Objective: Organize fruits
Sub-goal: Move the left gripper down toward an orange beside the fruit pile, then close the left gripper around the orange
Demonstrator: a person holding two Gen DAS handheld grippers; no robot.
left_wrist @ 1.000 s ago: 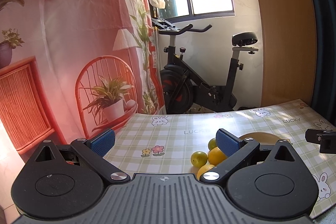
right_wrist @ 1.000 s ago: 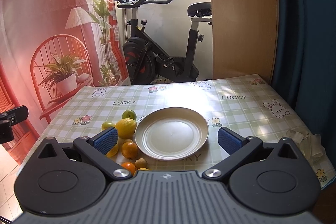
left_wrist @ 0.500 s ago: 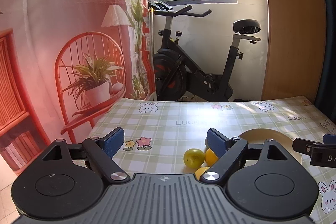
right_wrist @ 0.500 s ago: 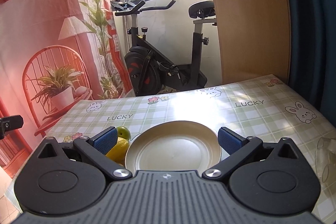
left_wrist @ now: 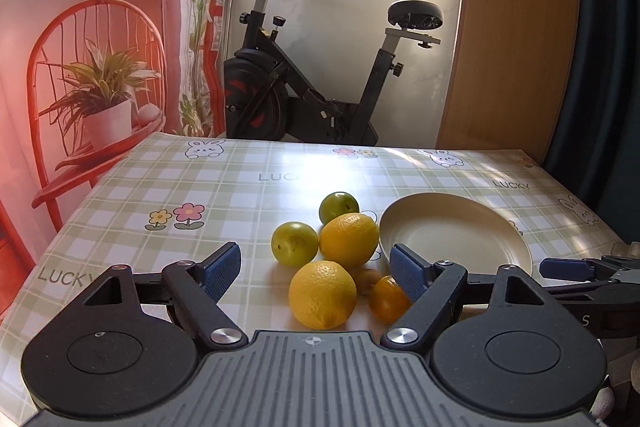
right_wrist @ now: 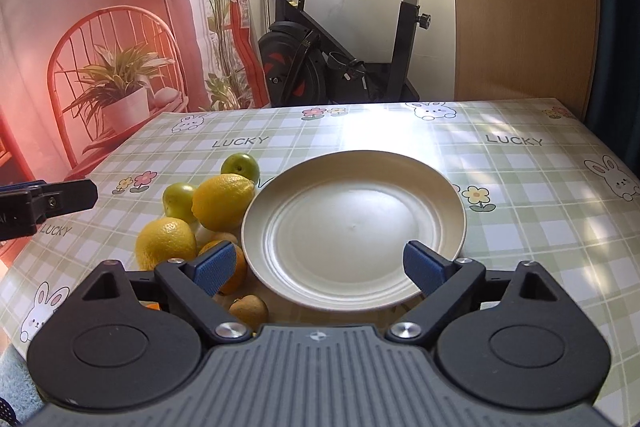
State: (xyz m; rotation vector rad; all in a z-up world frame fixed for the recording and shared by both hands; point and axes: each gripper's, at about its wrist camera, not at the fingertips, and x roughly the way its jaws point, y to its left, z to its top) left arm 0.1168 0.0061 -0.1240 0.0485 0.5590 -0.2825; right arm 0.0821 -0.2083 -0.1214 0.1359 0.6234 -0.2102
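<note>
Now I've dropped both grippers toward the worktop (left_wrist: 248, 187), left fingers (left_wrist: 222, 269) narrowing around the near lemon (left_wrist: 322, 294) without touching, right fingers (right_wrist: 214, 267) narrowing, still wide and empty, over the plate (right_wrist: 448, 203).

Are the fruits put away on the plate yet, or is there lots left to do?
Nothing is done yet: the plate is bare. The lemons, green fruits and orange sit beside it on the table. The left gripper and right gripper have been closing slightly, both holding nothing. All the fruit remains.
</note>
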